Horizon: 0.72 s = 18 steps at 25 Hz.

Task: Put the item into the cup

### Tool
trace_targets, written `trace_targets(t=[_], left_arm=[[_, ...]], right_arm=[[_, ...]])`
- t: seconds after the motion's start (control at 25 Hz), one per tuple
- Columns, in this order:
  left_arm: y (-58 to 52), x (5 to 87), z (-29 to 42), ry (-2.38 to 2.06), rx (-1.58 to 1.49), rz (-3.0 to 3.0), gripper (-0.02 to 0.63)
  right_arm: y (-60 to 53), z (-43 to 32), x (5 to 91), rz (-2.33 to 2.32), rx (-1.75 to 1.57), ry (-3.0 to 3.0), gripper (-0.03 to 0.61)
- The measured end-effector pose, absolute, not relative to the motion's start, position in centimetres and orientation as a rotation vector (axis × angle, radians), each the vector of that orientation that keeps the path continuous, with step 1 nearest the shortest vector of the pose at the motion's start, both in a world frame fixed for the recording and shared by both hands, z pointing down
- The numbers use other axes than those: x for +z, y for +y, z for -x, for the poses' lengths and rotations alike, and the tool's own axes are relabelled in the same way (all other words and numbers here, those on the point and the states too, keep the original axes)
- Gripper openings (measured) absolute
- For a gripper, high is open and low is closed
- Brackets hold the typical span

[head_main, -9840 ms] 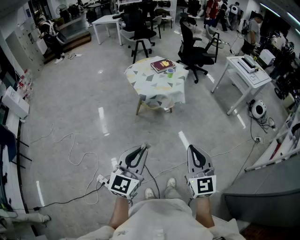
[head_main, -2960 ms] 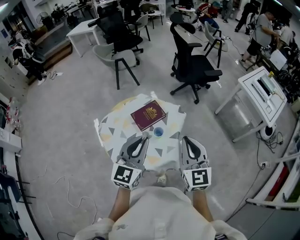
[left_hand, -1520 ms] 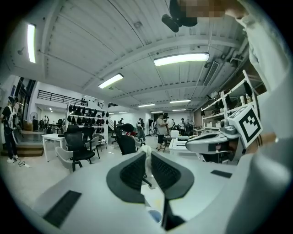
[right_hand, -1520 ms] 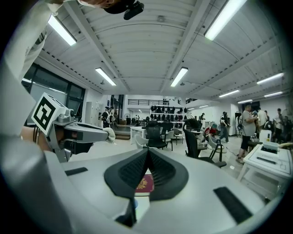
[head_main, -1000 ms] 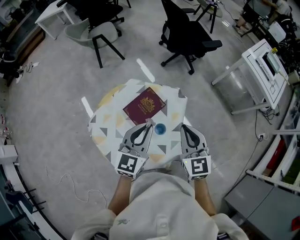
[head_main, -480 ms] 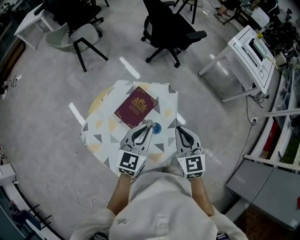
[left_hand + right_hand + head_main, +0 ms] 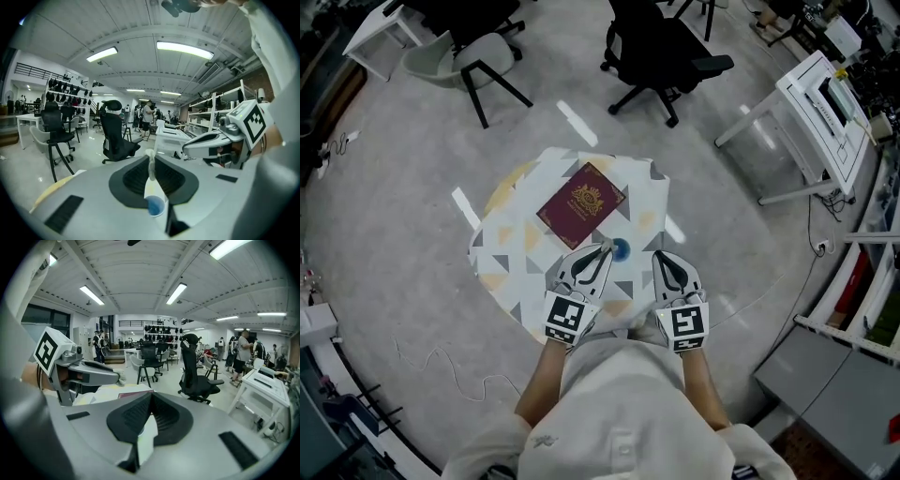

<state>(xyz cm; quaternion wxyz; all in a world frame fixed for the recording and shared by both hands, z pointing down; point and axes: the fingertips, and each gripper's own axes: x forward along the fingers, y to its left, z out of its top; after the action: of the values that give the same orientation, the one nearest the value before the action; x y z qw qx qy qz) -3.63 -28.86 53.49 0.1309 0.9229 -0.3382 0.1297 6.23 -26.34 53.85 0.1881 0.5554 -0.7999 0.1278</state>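
Note:
A small blue cup (image 7: 622, 249) stands on a round table (image 7: 521, 246) with a triangle-patterned cloth, near its front edge. My left gripper (image 7: 605, 245) is shut on a small whitish item (image 7: 150, 164), held just left of the cup and slightly above it. In the left gripper view the cup (image 7: 154, 206) shows below the closed jaws of the left gripper (image 7: 150, 157). My right gripper (image 7: 660, 255) hovers to the right of the cup; in its own view the right gripper (image 7: 151, 395) is shut with nothing in it. The item (image 7: 121, 378) shows at the left gripper's tip there.
A dark red book (image 7: 581, 202) lies on the table behind the cup. Black office chairs (image 7: 667, 45) and a grey chair (image 7: 461, 62) stand beyond the table. A white desk (image 7: 818, 92) is at the right. A cable (image 7: 441, 366) lies on the floor at left.
Over the frames the person has walked up to the table. Both grippers now hang over its front edge, and the left one with the item has drawn close beside the cup.

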Motion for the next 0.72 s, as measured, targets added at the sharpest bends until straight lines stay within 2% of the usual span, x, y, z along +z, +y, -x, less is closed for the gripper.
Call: trace_targets(t=[0.72], left_arm=[[-29.2, 58.1, 2.5, -1.136, 0.506, -2.549, 0.041]], right_arm=[[-27.7, -6.4, 58.2, -1.304, 0.432, -2.367, 0.006]])
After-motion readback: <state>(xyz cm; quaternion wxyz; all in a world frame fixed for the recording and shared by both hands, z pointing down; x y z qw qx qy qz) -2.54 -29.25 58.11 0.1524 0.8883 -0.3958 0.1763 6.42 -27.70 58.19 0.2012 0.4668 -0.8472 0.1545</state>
